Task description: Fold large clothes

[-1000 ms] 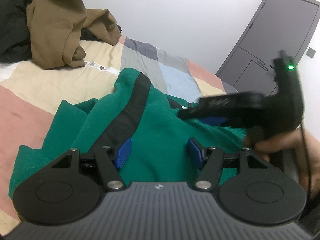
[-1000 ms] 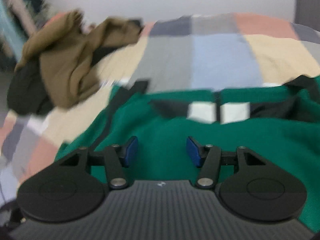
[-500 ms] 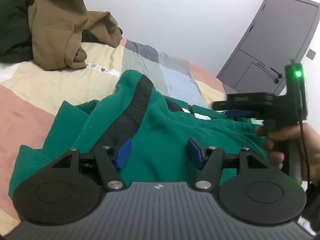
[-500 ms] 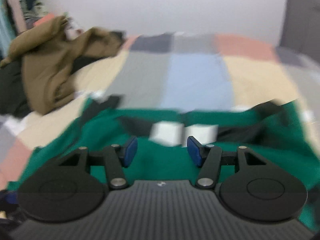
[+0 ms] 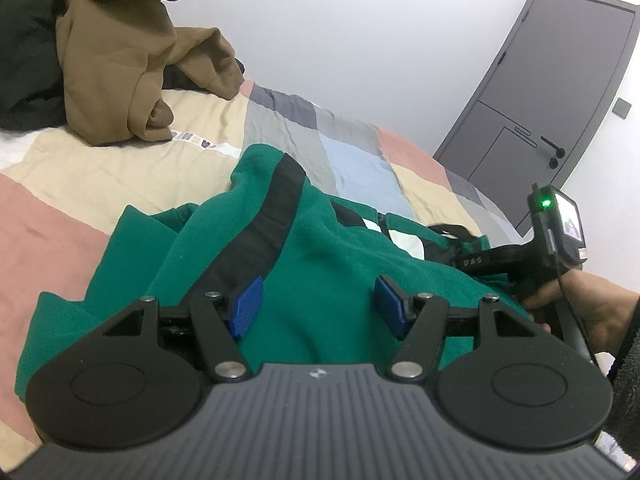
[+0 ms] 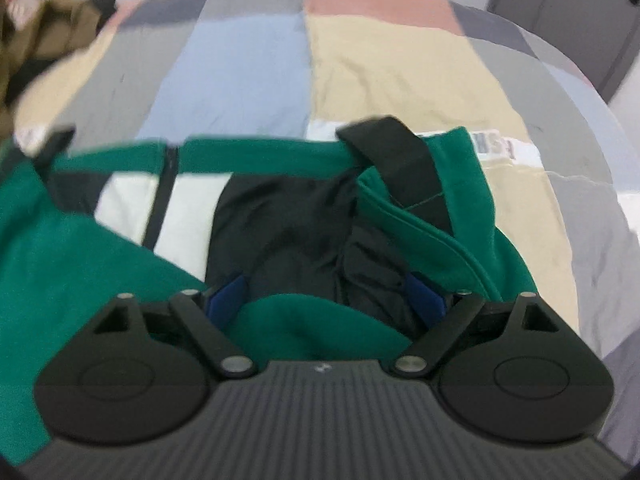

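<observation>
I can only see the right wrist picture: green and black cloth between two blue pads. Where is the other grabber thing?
Observer: The left gripper is open over the green jacket, with nothing pinched between its pads.
Operator: Who is holding mine?
Observer: A hand in a dark fleecy sleeve grips the handle of the right gripper. Its jaws are opening, with jacket fabric lying between them.
Operator: Is it switched on?
Observer: A green light glows at the top of its handle.
</observation>
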Tool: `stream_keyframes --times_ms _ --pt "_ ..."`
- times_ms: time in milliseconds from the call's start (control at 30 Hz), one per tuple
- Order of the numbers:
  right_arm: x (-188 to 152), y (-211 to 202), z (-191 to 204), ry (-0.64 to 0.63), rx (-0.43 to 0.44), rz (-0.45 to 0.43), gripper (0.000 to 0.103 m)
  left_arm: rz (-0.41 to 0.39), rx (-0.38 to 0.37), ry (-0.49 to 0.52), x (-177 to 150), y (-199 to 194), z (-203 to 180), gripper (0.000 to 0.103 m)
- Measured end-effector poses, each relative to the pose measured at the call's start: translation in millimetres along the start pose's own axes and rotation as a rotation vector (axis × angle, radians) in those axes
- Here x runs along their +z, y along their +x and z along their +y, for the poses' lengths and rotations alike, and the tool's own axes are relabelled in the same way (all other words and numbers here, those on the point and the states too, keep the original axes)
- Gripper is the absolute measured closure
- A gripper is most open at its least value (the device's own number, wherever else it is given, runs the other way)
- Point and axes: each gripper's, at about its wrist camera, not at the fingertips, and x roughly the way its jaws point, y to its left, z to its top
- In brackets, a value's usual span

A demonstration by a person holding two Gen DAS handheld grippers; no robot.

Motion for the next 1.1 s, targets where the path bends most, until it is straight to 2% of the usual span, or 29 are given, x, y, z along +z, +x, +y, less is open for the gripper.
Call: stream_keyframes --times_ms 33,100,133,167,233,367,533,700,833,900,1000,1100 --pt "0 0 5 -0.019 -0.001 0.001 0.025 -0.001 -0.001 -0.001 0 0 0 0.036" --pt "-2 -2 8 -0.043 -0.002 -0.002 0.045 -0.004 -0.002 -0.004 0 0 0 0.036" --pt "-2 -3 11 -0.06 -0.034 -0.005 0.07 -0.005 -0.002 -0.004 0 0 1 0.036" --pt "-3 -6 13 -0.082 -0.079 -0.012 0.086 -0.007 -0.002 -0.005 0 0 1 0.036" --pt "-5 -15 14 -0.105 -0.074 -0.046 0.094 -0.01 -0.006 -0.01 1 -1 1 0.036" --pt "1 -41 2 -0.056 -0.051 -0.154 0.097 -0.037 -0.01 -0.02 3 -6 3 0.036" --pt "28 -67 -12 -0.002 -0.048 -0.288 0.097 -0.106 -0.034 -0.028 8 -14 4 0.036" --pt "61 -64 -20 0.011 -0.071 -0.359 0.1 -0.165 -0.04 0.058 9 -10 -6 0.036" --pt "68 -35 -26 0.02 -0.067 -0.316 0.1 -0.111 -0.024 0.098 4 5 -14 0.036" --pt "54 -17 -27 0.03 -0.059 -0.273 0.1 -0.074 -0.011 0.091 0 15 -13 0.036" --pt "36 14 -30 0.043 -0.046 -0.221 0.1 -0.061 -0.018 0.058 -2 20 -7 0.036" --pt "24 31 -34 0.08 -0.013 -0.208 0.1 -0.048 -0.027 0.029 -2 24 -2 0.036"
